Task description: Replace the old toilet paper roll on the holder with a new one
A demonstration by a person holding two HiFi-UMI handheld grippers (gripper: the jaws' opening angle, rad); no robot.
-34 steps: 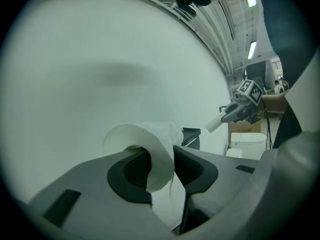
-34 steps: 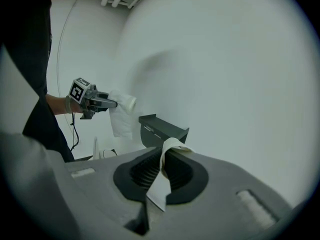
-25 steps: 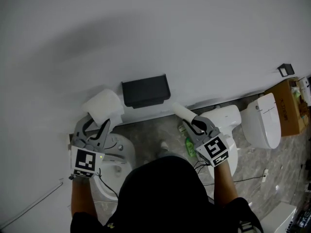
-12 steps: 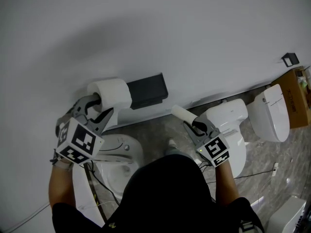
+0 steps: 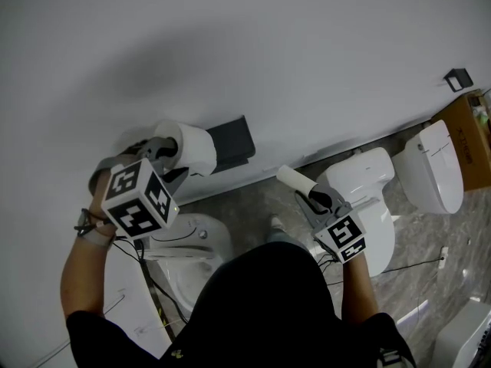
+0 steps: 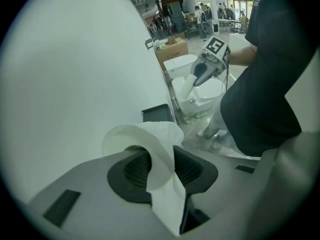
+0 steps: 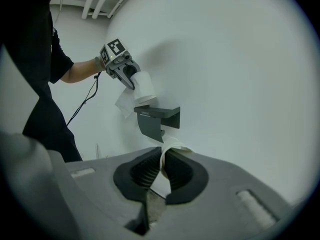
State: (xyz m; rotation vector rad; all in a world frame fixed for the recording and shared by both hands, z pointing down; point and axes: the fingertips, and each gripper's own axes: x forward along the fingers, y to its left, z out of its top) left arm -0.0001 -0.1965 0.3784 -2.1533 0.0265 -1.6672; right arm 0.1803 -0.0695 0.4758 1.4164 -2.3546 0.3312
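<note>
My left gripper (image 5: pixel 164 158) is shut on the wall of a full white toilet paper roll (image 5: pixel 188 147), one jaw inside its core. It holds the roll against the wall just left of the dark holder (image 5: pixel 232 139). In the left gripper view the roll (image 6: pixel 142 136) sits pinched between the pads, a loose sheet hanging down. My right gripper (image 5: pixel 313 198) is shut on a thin, nearly bare white old roll (image 5: pixel 294 179), held out to the right of the holder. The right gripper view shows that roll's edge (image 7: pixel 172 146) squeezed between the pads, with the holder (image 7: pixel 156 117) beyond.
White toilets stand on the grey marbled floor: one below my left hand (image 5: pixel 186 245), one under my right gripper (image 5: pixel 367 186), another further right (image 5: pixel 439 165). A cardboard box (image 5: pixel 474 148) sits at the far right. Cables trail from both grippers.
My left hand has rolled over and carried the new roll up towards the holder; its marker cube now faces the head camera. The right gripper has drifted slightly, still holding the old roll.
</note>
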